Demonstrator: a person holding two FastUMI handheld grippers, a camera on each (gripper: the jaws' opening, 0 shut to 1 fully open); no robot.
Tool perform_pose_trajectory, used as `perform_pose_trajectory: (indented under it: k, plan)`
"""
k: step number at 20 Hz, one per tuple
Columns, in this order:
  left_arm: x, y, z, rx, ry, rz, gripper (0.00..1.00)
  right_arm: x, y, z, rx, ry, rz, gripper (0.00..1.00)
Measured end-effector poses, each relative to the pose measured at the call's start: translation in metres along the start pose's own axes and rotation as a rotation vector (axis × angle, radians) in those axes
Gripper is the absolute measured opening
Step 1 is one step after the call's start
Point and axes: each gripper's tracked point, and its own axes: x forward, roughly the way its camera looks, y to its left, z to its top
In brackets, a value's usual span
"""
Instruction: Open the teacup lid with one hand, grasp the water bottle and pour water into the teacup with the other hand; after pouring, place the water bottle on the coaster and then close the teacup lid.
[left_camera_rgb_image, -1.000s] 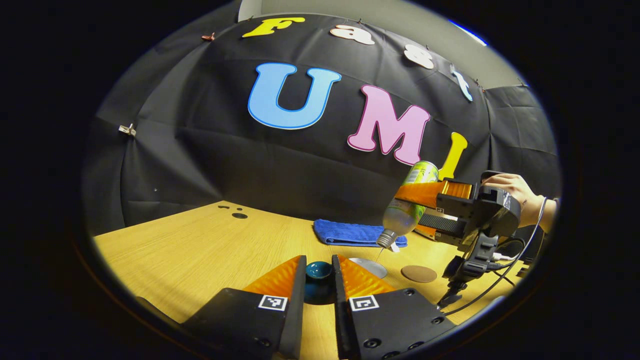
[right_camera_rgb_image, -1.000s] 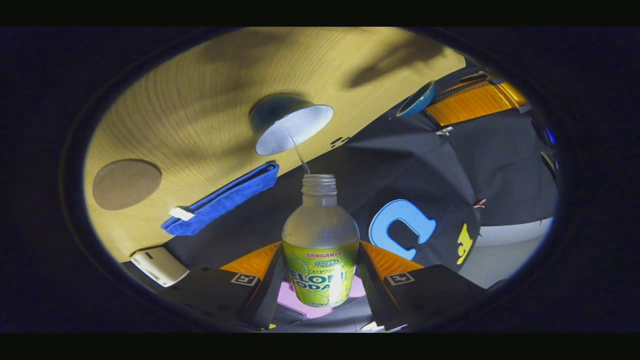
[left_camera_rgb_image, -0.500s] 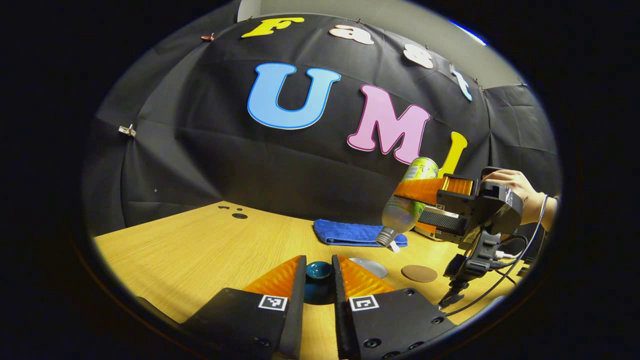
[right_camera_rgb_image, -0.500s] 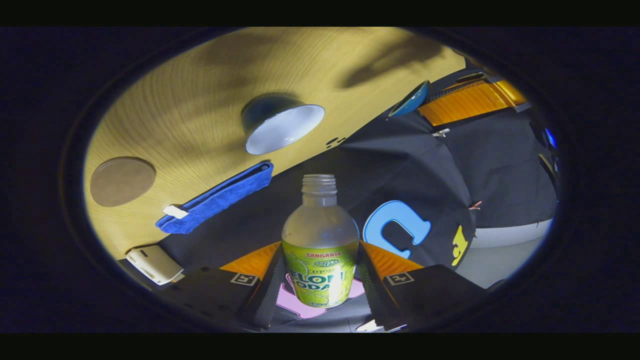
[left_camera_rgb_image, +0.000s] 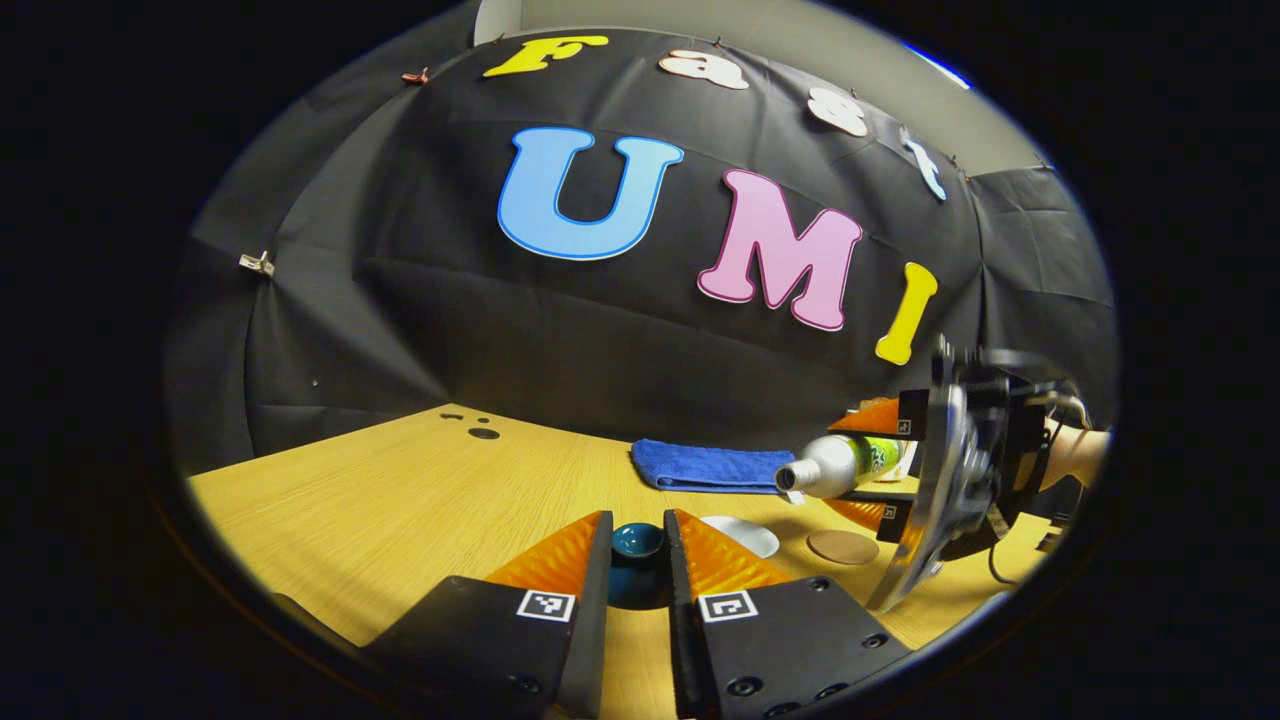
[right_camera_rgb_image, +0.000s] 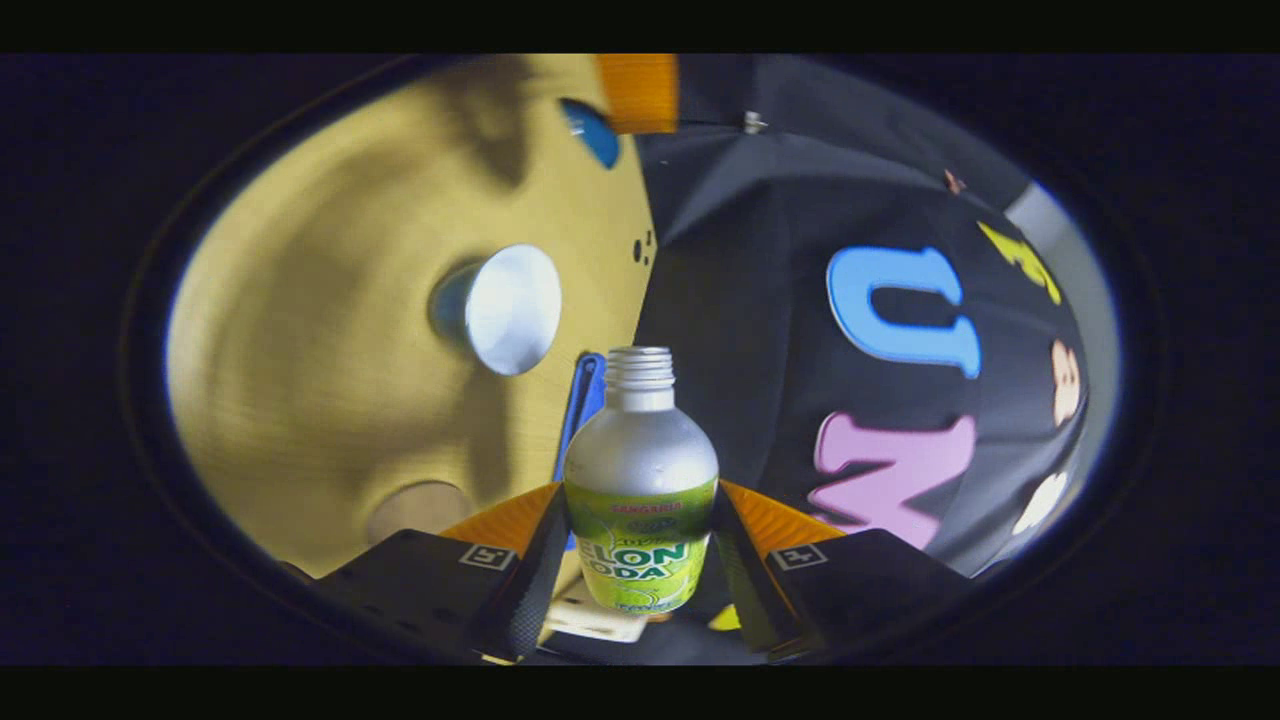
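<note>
Right gripper (right_camera_rgb_image: 640, 560) of mine clamps the water bottle (right_camera_rgb_image: 640, 490) lying sideways above the coaster (left_camera_rgb_image: 842, 546); left gripper (left_camera_rgb_image: 638, 545) pinches the teacup lid (left_camera_rgb_image: 638, 541) beside the open teacup (left_camera_rgb_image: 740, 535).

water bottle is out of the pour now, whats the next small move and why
Probably bring the water bottle upright and lower it toward the coaster. The right gripper holds it lying roughly level, mouth open, and no stream is visible. The coaster sits bare on the table, just below the bottle beside the open teacup. The left gripper holds the lid, which goes on last.
</note>
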Motion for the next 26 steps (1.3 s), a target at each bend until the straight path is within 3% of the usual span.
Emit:
perform_pose_trajectory:
  k: [3, 7, 11, 17, 26]
  plan:
    - [-0.001, 0.004, 0.001, 0.010, -0.003, 0.014, 0.31, -0.011, 0.004, 0.009, 0.417, -0.041, 0.074, 0.77]
    - [0.000, 0.003, 0.001, 0.016, -0.002, 0.016, 0.31, -0.021, -0.006, 0.019, 0.976, -0.189, 0.136, 0.77]
    - [0.000, 0.003, 0.001, 0.025, -0.002, 0.016, 0.31, -0.017, -0.010, 0.007, 1.307, -0.271, 0.102, 0.77]
    - [0.000, 0.003, 0.000, 0.037, -0.001, 0.021, 0.31, -0.001, 0.010, -0.001, 1.565, -0.236, 0.108, 0.77]
    - [0.001, 0.001, -0.001, 0.070, 0.001, 0.024, 0.31, 0.012, 0.022, 0.002, 1.549, -0.243, 0.092, 0.77]
